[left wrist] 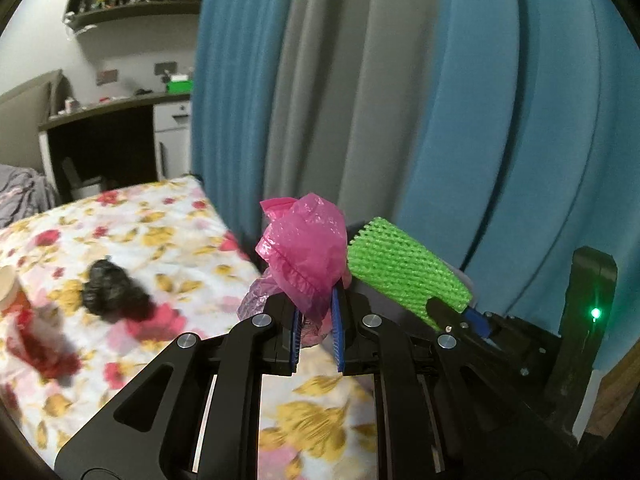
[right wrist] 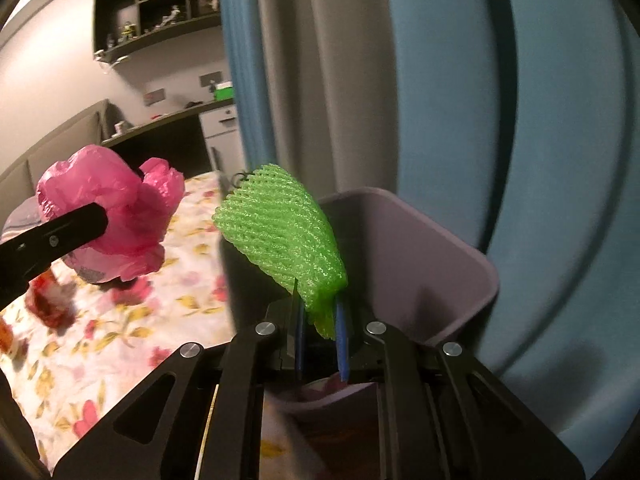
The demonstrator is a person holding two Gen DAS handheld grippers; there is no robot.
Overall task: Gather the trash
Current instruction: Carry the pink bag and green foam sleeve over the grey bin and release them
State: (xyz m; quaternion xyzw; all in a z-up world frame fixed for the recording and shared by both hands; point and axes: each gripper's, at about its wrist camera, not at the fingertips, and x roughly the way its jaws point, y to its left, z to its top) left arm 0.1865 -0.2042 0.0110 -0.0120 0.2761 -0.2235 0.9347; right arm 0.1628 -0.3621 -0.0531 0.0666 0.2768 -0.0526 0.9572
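Note:
My left gripper (left wrist: 316, 312) is shut on a crumpled pink plastic bag (left wrist: 306, 248), held above the bed's right edge; the same bag (right wrist: 112, 220) shows at the left of the right wrist view. My right gripper (right wrist: 320, 320) is shut on a green foam net sleeve (right wrist: 284, 236), which hangs over the open mouth of a purple bin (right wrist: 440, 264). In the left wrist view the sleeve (left wrist: 404, 272) and the right gripper (left wrist: 456, 316) sit just right of the pink bag. A crumpled black bag (left wrist: 114, 288) and red wrapper (left wrist: 40, 348) lie on the bed.
The bed has a floral sheet (left wrist: 140, 232). Blue and grey curtains (left wrist: 400, 100) hang close behind the bin. A paper cup (left wrist: 8, 284) stands at the bed's left edge. A desk and shelves (left wrist: 120, 112) are at the far wall.

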